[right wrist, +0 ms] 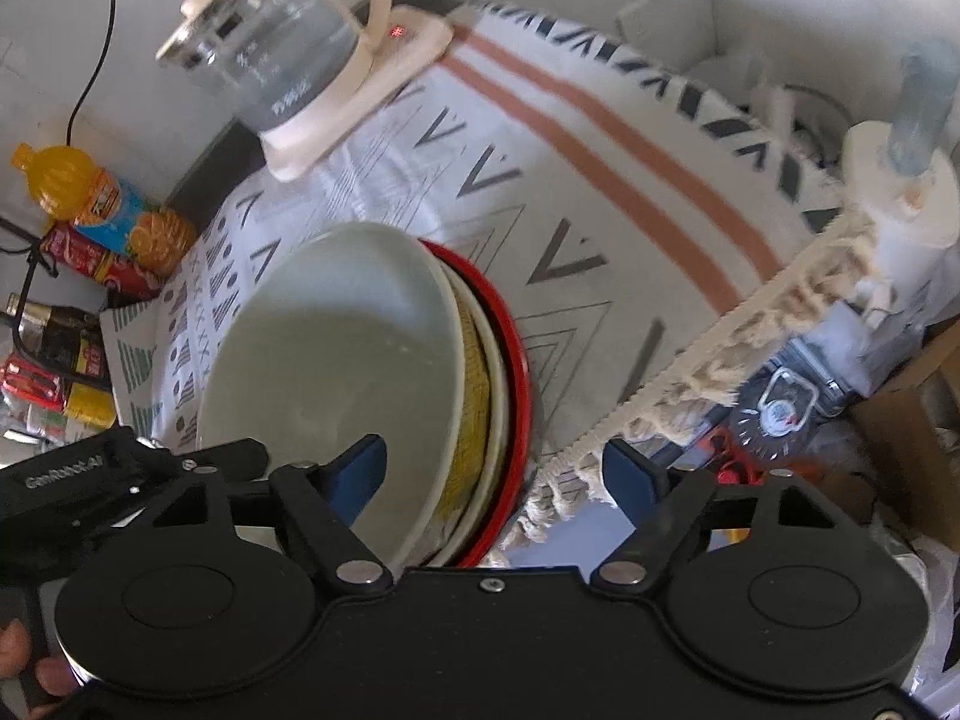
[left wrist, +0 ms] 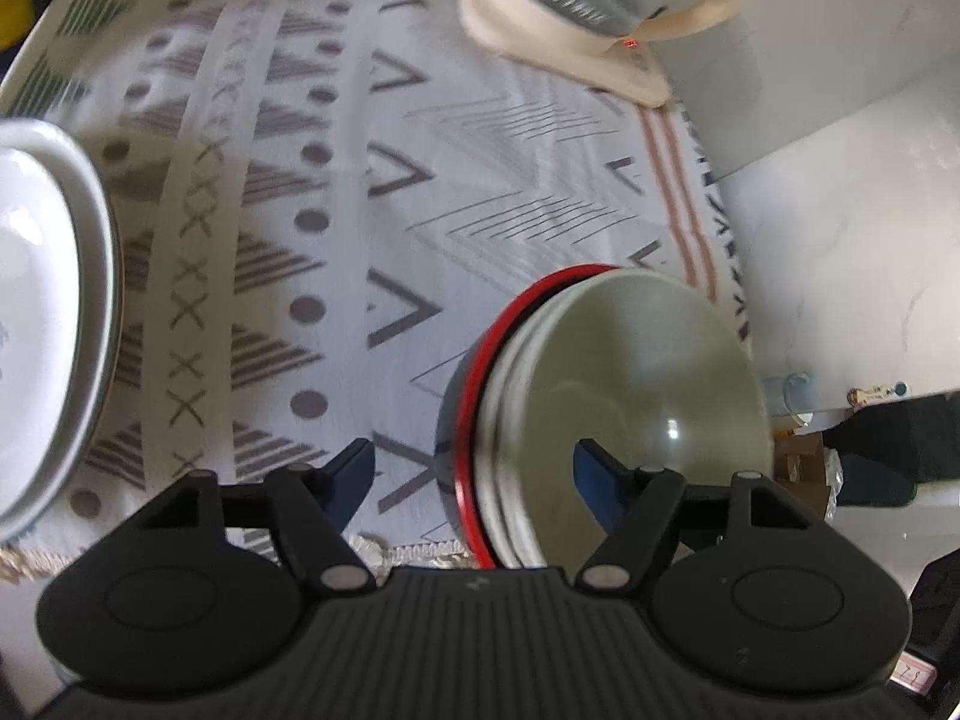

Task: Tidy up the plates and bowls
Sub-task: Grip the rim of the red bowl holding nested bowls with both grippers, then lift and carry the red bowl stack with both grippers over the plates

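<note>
A stack of nested bowls sits on the patterned cloth near its fringed edge: a pale green bowl (left wrist: 630, 396) on top, white ones under it, a red-rimmed one (left wrist: 480, 420) at the bottom. The stack also shows in the right wrist view (right wrist: 336, 360). A stack of white plates (left wrist: 42, 312) lies at the far left. My left gripper (left wrist: 474, 468) is open, its jaws either side of the stack's near rim. My right gripper (right wrist: 495, 474) is open, its left finger (right wrist: 360, 468) over the green bowl, right finger beyond the cloth edge.
A glass kettle on a cream base (right wrist: 300, 60) stands at the back of the cloth (left wrist: 360, 180). Bottles and cans (right wrist: 102, 210) crowd the left side. Beyond the fringed edge (right wrist: 780, 312) are a white stand (right wrist: 900, 192) and clutter below. The left gripper's body (right wrist: 78, 480) shows at lower left.
</note>
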`<state>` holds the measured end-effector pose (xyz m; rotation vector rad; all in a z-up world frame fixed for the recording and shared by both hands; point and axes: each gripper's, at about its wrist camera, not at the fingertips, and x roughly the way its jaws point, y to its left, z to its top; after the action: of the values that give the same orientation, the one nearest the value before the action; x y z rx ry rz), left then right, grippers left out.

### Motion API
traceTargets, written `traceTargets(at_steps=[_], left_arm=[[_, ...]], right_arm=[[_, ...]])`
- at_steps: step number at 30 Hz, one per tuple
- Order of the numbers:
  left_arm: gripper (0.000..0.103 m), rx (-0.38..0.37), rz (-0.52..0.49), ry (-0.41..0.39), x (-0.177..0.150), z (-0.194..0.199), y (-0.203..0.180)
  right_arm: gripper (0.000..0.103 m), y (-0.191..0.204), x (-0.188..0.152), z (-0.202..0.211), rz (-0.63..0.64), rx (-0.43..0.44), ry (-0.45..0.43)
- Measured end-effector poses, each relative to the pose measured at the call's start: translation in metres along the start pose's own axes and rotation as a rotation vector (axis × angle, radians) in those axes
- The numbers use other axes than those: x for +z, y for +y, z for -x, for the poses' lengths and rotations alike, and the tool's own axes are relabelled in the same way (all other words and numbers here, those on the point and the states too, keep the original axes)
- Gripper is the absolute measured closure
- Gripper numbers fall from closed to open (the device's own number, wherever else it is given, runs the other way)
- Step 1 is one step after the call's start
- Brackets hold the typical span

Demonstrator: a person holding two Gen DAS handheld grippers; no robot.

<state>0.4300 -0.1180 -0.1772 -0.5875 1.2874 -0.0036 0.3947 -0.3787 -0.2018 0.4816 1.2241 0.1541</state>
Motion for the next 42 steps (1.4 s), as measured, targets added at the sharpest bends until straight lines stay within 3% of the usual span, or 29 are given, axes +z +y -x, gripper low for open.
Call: traceTargets(at_steps=[4, 7, 10, 12, 15, 24, 42], left_arm=[[0.036, -0.006, 0.045, 0.019, 0.000, -0.009, 0.008], [0.048, -0.012, 0.097, 0.047, 0.001, -0.018, 0.015], [0.061, -0.009, 0.096, 0.050, 0.000, -0.026, 0.013], [0.074, -0.010, 0.093, 0.057, -0.001, -0.031, 0.009], [0.075, 0.014, 0.105, 0.054, -0.003, -0.033, 0.006], [0.075, 0.036, 0.136, 0.022, 0.007, -0.027, 0.000], [0.073, 0.039, 0.277, -0.129, 0.018, 0.038, 0.037]], right_arm=[[0.038, 0.000, 0.006, -0.016, 0.033, 0.018, 0.051], [0.051, 0.001, 0.011, -0.026, 0.053, 0.038, 0.090], [0.058, -0.001, 0.016, -0.030, 0.051, 0.040, 0.114], [0.067, -0.005, 0.020, -0.032, 0.041, 0.047, 0.122], [0.071, -0.005, 0.025, -0.032, 0.068, 0.046, 0.121], [0.072, 0.001, 0.041, -0.034, 0.118, 0.067, 0.138], [0.072, 0.063, 0.058, -0.034, 0.204, 0.174, 0.194]])
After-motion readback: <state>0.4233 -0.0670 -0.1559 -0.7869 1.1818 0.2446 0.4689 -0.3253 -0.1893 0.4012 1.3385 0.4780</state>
